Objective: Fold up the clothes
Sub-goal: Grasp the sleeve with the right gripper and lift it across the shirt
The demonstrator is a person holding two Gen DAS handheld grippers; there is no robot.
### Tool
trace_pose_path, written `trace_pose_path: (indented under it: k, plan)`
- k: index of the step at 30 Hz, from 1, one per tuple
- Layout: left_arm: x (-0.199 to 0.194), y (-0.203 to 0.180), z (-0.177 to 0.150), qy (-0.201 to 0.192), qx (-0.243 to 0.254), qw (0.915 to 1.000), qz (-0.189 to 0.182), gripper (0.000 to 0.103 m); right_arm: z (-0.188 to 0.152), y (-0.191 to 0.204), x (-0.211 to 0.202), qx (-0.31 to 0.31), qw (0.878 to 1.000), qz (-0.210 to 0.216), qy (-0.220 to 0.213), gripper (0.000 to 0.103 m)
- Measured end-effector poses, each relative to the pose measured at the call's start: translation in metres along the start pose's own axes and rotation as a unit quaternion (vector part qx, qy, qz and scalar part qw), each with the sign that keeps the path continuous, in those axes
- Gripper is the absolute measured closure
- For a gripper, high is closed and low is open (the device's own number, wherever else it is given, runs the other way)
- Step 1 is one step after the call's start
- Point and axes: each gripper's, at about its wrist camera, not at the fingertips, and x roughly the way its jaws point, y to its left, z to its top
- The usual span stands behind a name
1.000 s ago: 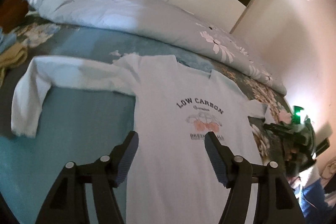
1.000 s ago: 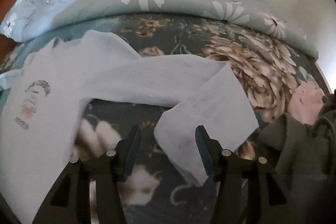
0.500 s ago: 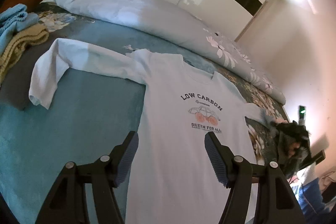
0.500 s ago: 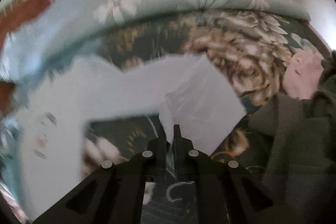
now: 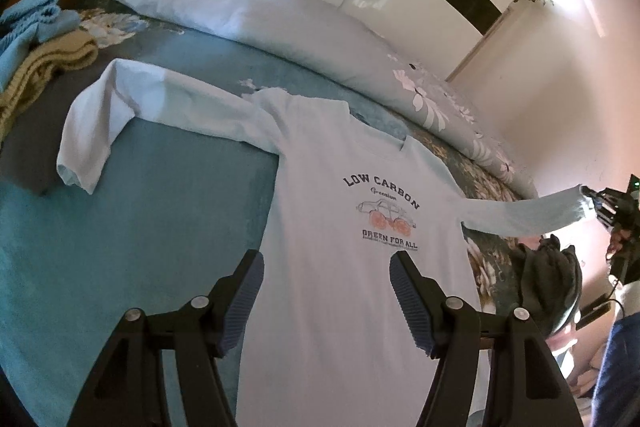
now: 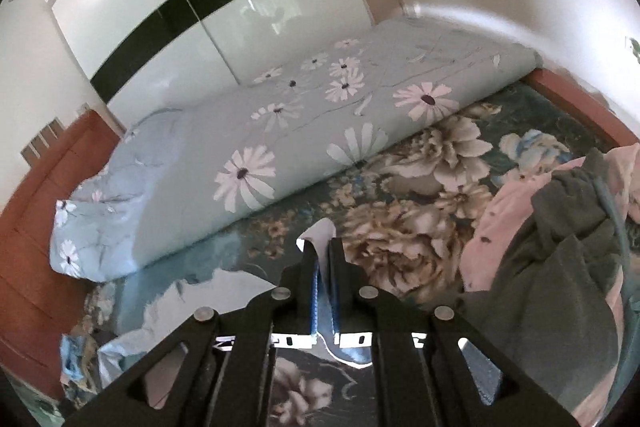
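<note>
The pale blue long-sleeved cotton shirt [image 5: 352, 267] lies flat on the floral bedsheet [image 5: 120, 235]; the right gripper [image 6: 325, 267] is clamped on its lifted sleeve cuff [image 5: 576, 205]; the left gripper [image 5: 326, 291] hovers spread, empty; carry the cuff straight across the chest, keeping the sleeve taut.

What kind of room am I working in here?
Most likely a home bedroom. A bed with a teal sheet serves as the work surface, a rolled daisy-print duvet lies along its far side, and a glossy white sliding wardrobe with a black band fills the wall behind.
</note>
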Motion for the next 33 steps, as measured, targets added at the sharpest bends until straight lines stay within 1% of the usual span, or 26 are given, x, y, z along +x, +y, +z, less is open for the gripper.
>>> trace_pose_path:
  k: [2, 3, 5, 8, 13, 15, 16, 19, 22, 26, 29, 33]
  plan:
    - [-0.003, 0.001, 0.000, -0.003, 0.001, 1.0000, 0.002, 0.034, 0.007, 0.012, -0.008, -0.003, 1.000, 0.006, -0.014, 0.098]
    - [-0.004, 0.002, 0.000, -0.004, 0.001, 1.0000, 0.003, 0.034, 0.009, 0.022, -0.012, -0.007, 1.000, 0.019, -0.018, 0.098]
    - [-0.006, 0.006, 0.000, -0.007, -0.006, 1.0000, 0.002, 0.034, 0.010, 0.050, -0.008, -0.021, 0.998, 0.060, -0.004, 0.098]
    - [-0.007, 0.010, 0.000, -0.008, -0.017, 0.9998, 0.001, 0.034, 0.003, 0.103, 0.008, -0.063, 0.995, 0.081, 0.013, 0.098]
    - [-0.012, 0.016, -0.002, -0.010, -0.018, 0.9998, 0.007, 0.034, -0.025, 0.198, 0.058, -0.116, 0.984, 0.129, 0.048, 0.098]
    - [-0.016, 0.020, -0.002, -0.015, -0.024, 0.9996, 0.009, 0.034, -0.042, 0.233, 0.083, -0.130, 0.979, 0.142, 0.066, 0.098]
    - [-0.018, 0.024, -0.002, -0.017, -0.028, 0.9994, 0.011, 0.034, -0.054, 0.252, 0.099, -0.132, 0.976, 0.155, 0.080, 0.098]
    - [-0.022, 0.033, -0.002, -0.020, -0.035, 0.9990, 0.018, 0.034, -0.083, 0.290, 0.139, -0.139, 0.966, 0.182, 0.118, 0.098]
    - [-0.026, 0.044, -0.003, -0.022, -0.043, 0.9985, 0.026, 0.034, -0.118, 0.326, 0.177, -0.158, 0.957, 0.188, 0.153, 0.098]
    - [-0.029, 0.059, -0.004, -0.022, -0.057, 0.9975, 0.036, 0.034, -0.166, 0.363, 0.221, -0.190, 0.949, 0.171, 0.185, 0.098]
    - [-0.028, 0.068, -0.005, -0.021, -0.068, 0.9967, 0.040, 0.034, -0.202, 0.381, 0.253, -0.202, 0.941, 0.167, 0.214, 0.098]
    - [-0.026, 0.074, -0.008, -0.016, -0.072, 0.9964, 0.041, 0.034, -0.234, 0.393, 0.283, -0.208, 0.933, 0.160, 0.247, 0.098]
